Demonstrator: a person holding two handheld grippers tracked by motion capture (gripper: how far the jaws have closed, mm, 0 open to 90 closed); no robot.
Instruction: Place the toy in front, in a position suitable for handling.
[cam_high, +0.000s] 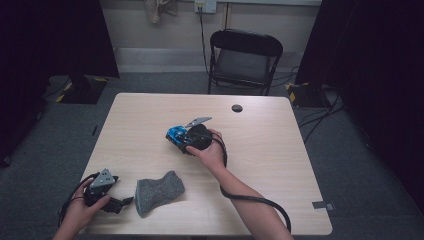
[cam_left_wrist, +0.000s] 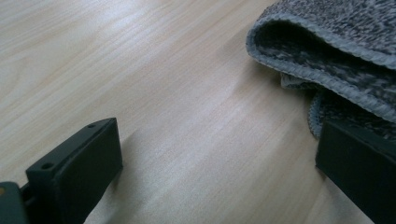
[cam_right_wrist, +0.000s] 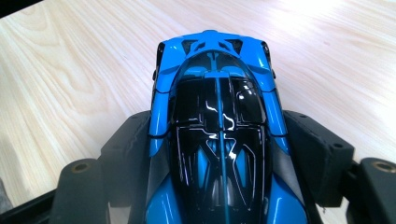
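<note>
The right tool (cam_high: 176, 136) clamps a blue toy car (cam_right_wrist: 217, 135) lengthwise between its jaws above the tabletop (cam_high: 270, 150). The left tool (cam_high: 127, 201) rests open, a grey cloth (cam_high: 157, 192) just ahead, nearer to it.

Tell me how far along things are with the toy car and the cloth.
Done: the right tongs have the blue toy car clamped by its sides, above the table. In hand: carrying it. Left: the grey cloth lies folded and ungripped, and the left tongs stand open beside it.
</note>
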